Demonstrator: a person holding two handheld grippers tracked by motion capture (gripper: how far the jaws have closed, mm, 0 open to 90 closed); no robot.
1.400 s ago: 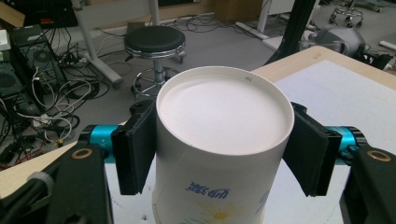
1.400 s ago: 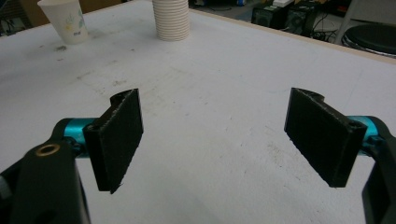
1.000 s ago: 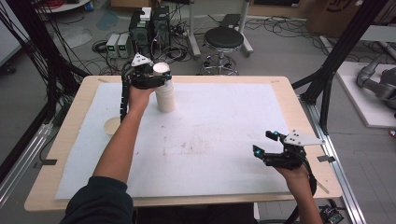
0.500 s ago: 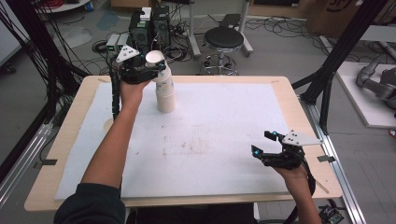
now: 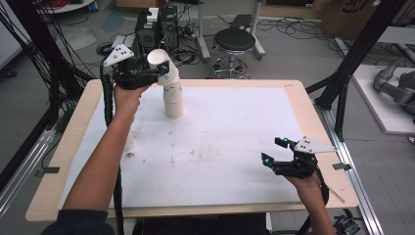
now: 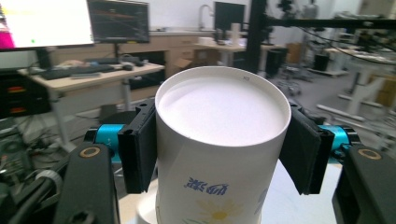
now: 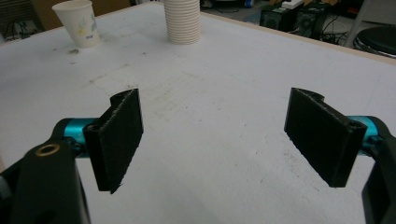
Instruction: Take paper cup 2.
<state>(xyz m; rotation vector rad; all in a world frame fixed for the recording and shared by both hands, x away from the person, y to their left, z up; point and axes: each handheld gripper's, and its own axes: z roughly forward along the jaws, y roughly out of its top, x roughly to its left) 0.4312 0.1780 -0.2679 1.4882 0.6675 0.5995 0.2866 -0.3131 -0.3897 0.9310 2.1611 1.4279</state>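
Observation:
A paper cup [image 5: 160, 62] with a flower print is tilted just above a stack of paper cups [image 5: 172, 100] at the table's far left. My left gripper [image 5: 157, 69] is shut on it; the jaws have just been closing with the cup between them. In the left gripper view both pads press the sides of the cup [image 6: 219, 121] below its rim. My right gripper [image 5: 274, 151] hovers open near the front right of the table. In the right gripper view nothing lies between the jaws of the right gripper [image 7: 219, 135], and the stack [image 7: 183, 21] stands far off.
A single paper cup [image 7: 77, 23] stands on the white sheet [image 5: 235, 142] at the left, mostly hidden behind my left forearm in the high view. Beyond the far edge are a black stool [image 5: 235, 41] and computer cases [image 5: 156, 24].
The left gripper has risen and drawn back to the left with the top cup, which now tilts above the stack. The right gripper has kept still.

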